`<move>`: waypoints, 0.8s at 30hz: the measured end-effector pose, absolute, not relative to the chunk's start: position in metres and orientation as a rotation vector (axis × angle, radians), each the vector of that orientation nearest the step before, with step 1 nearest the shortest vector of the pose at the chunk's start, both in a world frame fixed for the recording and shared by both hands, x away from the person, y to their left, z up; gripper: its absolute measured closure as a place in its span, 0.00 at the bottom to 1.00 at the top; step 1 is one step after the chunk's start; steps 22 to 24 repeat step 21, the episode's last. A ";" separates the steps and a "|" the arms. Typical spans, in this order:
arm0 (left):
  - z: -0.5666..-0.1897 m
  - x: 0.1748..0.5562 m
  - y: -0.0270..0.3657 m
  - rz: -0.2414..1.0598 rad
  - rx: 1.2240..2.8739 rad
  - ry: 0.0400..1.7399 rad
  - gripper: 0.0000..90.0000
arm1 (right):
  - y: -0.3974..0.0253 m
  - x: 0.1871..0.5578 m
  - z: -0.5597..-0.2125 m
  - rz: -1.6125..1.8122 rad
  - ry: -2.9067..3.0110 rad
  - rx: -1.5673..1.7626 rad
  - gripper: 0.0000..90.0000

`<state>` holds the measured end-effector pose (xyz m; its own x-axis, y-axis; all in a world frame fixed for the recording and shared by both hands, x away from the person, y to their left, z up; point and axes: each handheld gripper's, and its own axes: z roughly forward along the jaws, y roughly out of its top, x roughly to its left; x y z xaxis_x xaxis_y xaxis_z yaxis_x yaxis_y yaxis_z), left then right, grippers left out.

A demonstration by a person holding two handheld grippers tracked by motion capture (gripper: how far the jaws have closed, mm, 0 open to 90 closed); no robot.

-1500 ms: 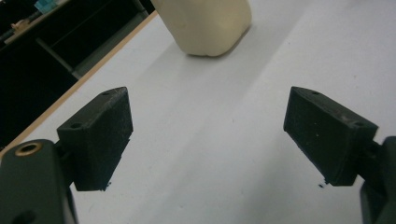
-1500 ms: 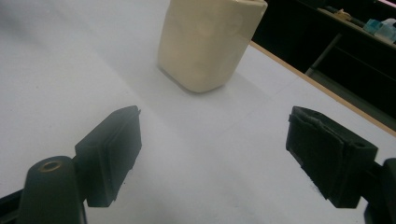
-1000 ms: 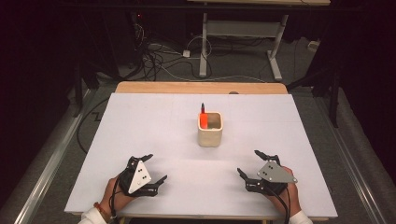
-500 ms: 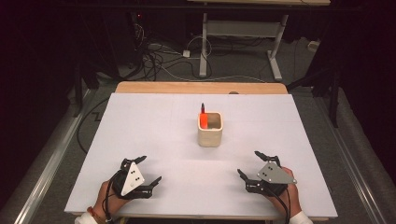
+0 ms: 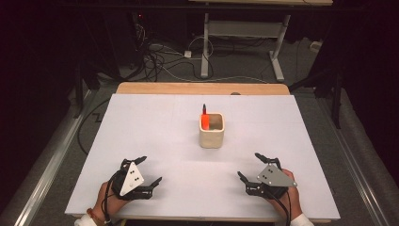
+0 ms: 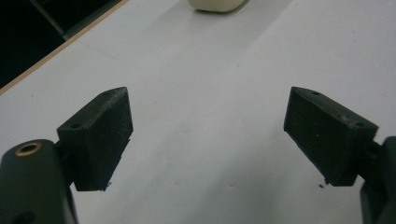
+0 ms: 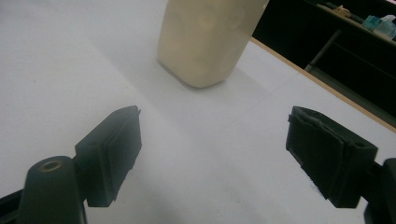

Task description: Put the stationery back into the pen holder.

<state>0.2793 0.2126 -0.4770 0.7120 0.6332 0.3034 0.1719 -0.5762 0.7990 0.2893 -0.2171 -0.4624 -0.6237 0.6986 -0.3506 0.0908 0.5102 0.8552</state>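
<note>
A cream square cup (image 5: 212,131) stands upright near the middle of the white table (image 5: 155,122). An orange marker with a black tip (image 5: 205,120) leans inside it at its left side. My left gripper (image 5: 149,170) rests low at the near left, open, with nothing between its jaws. My right gripper (image 5: 251,165) sits at the near right, also open and empty. In the right gripper view the cup (image 7: 209,37) stands ahead of the open gripper (image 7: 213,156). The cup's base (image 6: 217,4) shows at the top edge beyond the left gripper (image 6: 208,140).
A wooden strip (image 5: 202,88) runs along the table's far edge. Beyond it are cables (image 5: 164,56) on the floor and white desk legs (image 5: 277,52). Metal rails (image 5: 47,160) flank the table on both sides.
My left gripper has drawn back a little toward the near edge and to the left. The right gripper, cup and marker have stayed where they were.
</note>
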 end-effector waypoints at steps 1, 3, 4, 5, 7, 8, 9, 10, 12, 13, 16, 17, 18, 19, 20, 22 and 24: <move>-0.477 0.279 0.212 0.750 2.129 0.610 0.17 | -0.217 0.289 -0.462 1.106 2.050 0.643 0.20; -0.477 0.279 0.212 0.752 2.129 0.613 0.17 | -0.217 0.289 -0.462 1.109 2.048 0.640 0.20; -0.477 0.279 0.212 0.761 2.129 0.612 0.17 | -0.217 0.289 -0.462 1.107 2.047 0.636 0.20; -0.477 0.279 0.212 0.764 2.127 0.612 0.17 | -0.217 0.289 -0.462 1.105 2.048 0.633 0.20; -0.477 0.280 0.212 0.770 2.129 0.613 0.17 | -0.218 0.290 -0.462 1.107 2.048 0.641 0.20; -0.476 0.281 0.213 0.768 2.123 0.617 0.17 | -0.219 0.291 -0.463 1.108 2.049 0.645 0.20; -0.476 0.282 0.213 0.764 2.120 0.620 0.17 | -0.220 0.291 -0.463 1.108 2.049 0.647 0.20; -0.476 0.283 0.213 0.762 2.123 0.622 0.17 | -0.220 0.292 -0.463 1.107 2.048 0.650 0.20; -0.477 0.284 0.213 0.759 2.129 0.623 0.17 | -0.222 0.293 -0.463 1.109 2.045 0.655 0.20; -0.478 0.285 0.212 0.759 2.132 0.621 0.17 | -0.222 0.294 -0.463 1.111 2.043 0.658 0.20; -0.477 0.284 0.212 0.757 2.129 0.620 0.17 | -0.223 0.294 -0.464 1.104 2.043 0.664 0.20; -0.477 0.285 0.212 0.755 2.127 0.621 0.17 | -0.223 0.294 -0.464 1.101 2.044 0.666 0.20; -0.477 0.285 0.212 0.756 2.128 0.620 0.17 | -0.223 0.294 -0.464 1.101 2.044 0.666 0.20; -0.477 0.285 0.211 0.759 2.130 0.621 0.17 | -0.223 0.294 -0.464 1.102 2.043 0.669 0.20; -0.477 0.285 0.212 0.760 2.128 0.623 0.17 | -0.223 0.295 -0.464 1.103 2.044 0.674 0.20; -0.477 0.285 0.212 0.758 2.127 0.624 0.17 | -0.223 0.295 -0.464 1.101 2.043 0.674 0.20; -0.477 0.285 0.212 0.758 2.127 0.624 0.17 | -0.223 0.295 -0.464 1.101 2.043 0.674 0.20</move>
